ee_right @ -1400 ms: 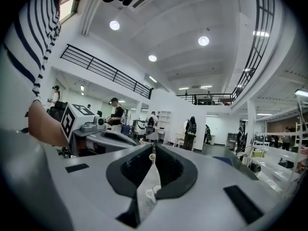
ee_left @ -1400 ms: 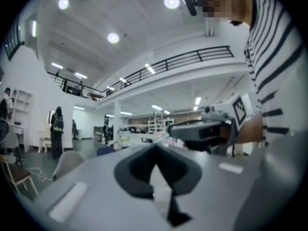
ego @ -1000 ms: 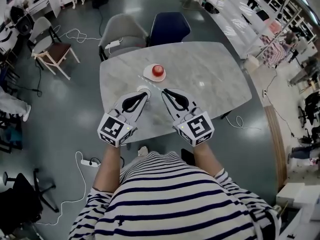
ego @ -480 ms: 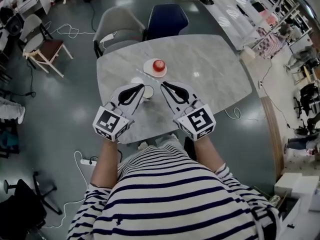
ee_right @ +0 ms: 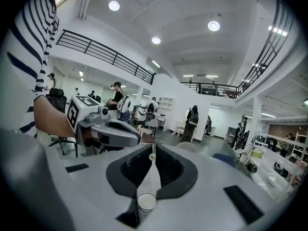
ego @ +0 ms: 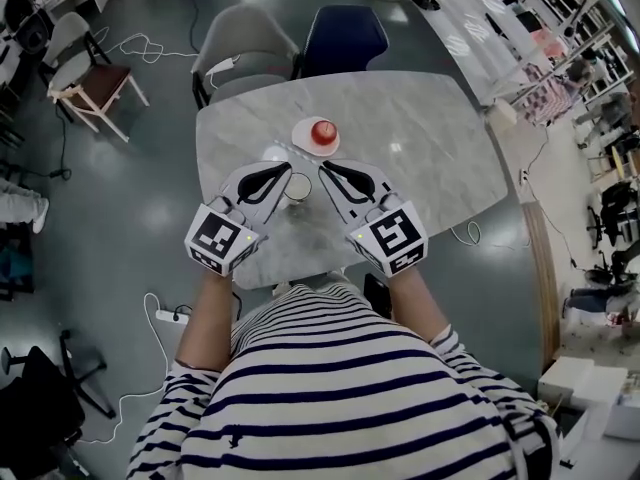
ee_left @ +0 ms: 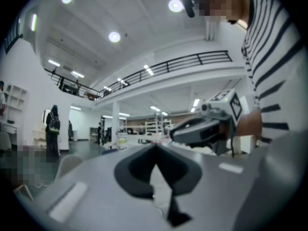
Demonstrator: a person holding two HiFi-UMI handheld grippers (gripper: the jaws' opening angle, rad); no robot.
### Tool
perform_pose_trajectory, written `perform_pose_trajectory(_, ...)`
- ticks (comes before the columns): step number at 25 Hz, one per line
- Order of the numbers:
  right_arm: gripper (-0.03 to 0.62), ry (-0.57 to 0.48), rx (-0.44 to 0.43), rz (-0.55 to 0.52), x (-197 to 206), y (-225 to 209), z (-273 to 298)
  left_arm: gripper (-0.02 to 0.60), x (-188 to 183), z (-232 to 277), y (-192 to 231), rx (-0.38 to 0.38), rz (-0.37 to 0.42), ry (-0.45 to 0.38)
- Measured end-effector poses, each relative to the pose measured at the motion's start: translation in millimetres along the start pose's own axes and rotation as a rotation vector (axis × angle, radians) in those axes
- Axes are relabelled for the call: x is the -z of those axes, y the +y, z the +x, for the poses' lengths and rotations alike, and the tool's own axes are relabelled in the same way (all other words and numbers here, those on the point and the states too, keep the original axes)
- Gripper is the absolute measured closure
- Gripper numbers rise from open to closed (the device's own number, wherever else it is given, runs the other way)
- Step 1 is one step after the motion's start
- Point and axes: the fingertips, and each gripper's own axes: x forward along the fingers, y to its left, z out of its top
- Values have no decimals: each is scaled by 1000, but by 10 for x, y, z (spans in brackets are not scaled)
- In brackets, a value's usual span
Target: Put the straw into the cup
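Observation:
A white paper cup (ego: 297,186) stands on the marble table (ego: 420,138), between my two grippers. My right gripper (ego: 323,167) is shut on a thin white straw (ee_right: 152,156), which shows end-on at the jaw tips in the right gripper view. There the cup (ee_right: 147,202) sits low, seen through the gap under the jaws. The straw's tip is above and beyond the cup's rim. My left gripper (ego: 284,171) is just left of the cup, its jaws shut (ee_left: 155,147) with nothing seen between them.
A red round object on a white saucer (ego: 320,134) sits just beyond the grippers. Two chairs (ego: 300,43) stand at the table's far edge. The table's near edge runs right under my forearms.
Both grippers have drawn a little closer together, and the cup now shows between them rather than at the left gripper's tip. The right gripper still holds the straw.

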Motion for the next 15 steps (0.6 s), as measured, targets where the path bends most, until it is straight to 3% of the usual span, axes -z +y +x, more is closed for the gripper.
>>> perform_pose_trajectory(15,569,207,-7,33,552,-98,168,575,242,118,192,-9,-40,26)
